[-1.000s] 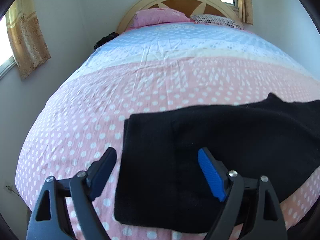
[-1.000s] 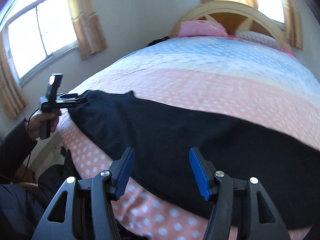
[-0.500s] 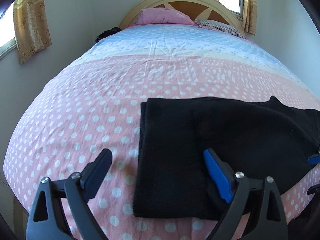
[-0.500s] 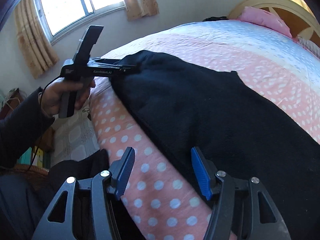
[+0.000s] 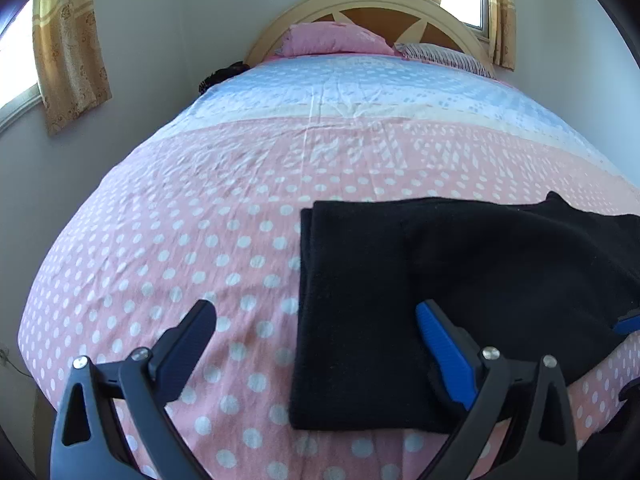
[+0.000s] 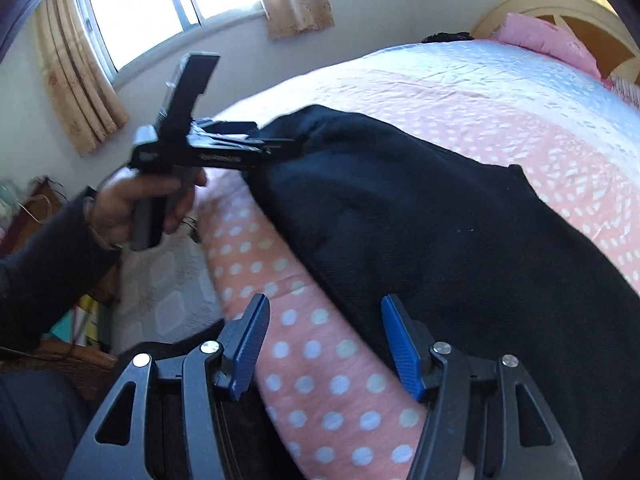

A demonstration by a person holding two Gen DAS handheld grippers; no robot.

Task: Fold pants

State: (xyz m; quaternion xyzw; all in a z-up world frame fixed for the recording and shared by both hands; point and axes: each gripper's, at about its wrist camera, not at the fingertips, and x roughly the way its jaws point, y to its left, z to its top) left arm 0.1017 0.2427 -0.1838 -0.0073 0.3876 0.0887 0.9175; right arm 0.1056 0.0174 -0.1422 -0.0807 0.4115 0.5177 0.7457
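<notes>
Black pants (image 5: 460, 280) lie folded flat on the pink dotted bed sheet (image 5: 200, 240). My left gripper (image 5: 316, 320) hovers over their left end. Its jaws are opening, the fabric's straight edge runs between them, and the pads do not press on it. In the right wrist view a hand (image 6: 132, 208) holds that left gripper (image 6: 286, 145) at the pants' (image 6: 440, 240) far end. My right gripper (image 6: 326, 328) stands open at the bed's near edge. Its right pad sits by the pants' near hem, with only dotted sheet (image 6: 320, 360) between the fingers. A blue tip of it (image 5: 628, 322) shows in the left wrist view.
A pink pillow (image 5: 332, 40) and a striped pillow (image 5: 444, 56) lie by the cream headboard (image 5: 360, 0). Curtained windows (image 6: 160, 8) are on the walls. A dark sleeve (image 6: 44, 264), patterned floor (image 6: 168, 292) and a wicker basket (image 6: 72, 364) lie left of the bed.
The left gripper's jaws have spread wider and the pants now sit further right in its view. The right gripper has swung left along the bed's near edge, bringing the hand with the left gripper close.
</notes>
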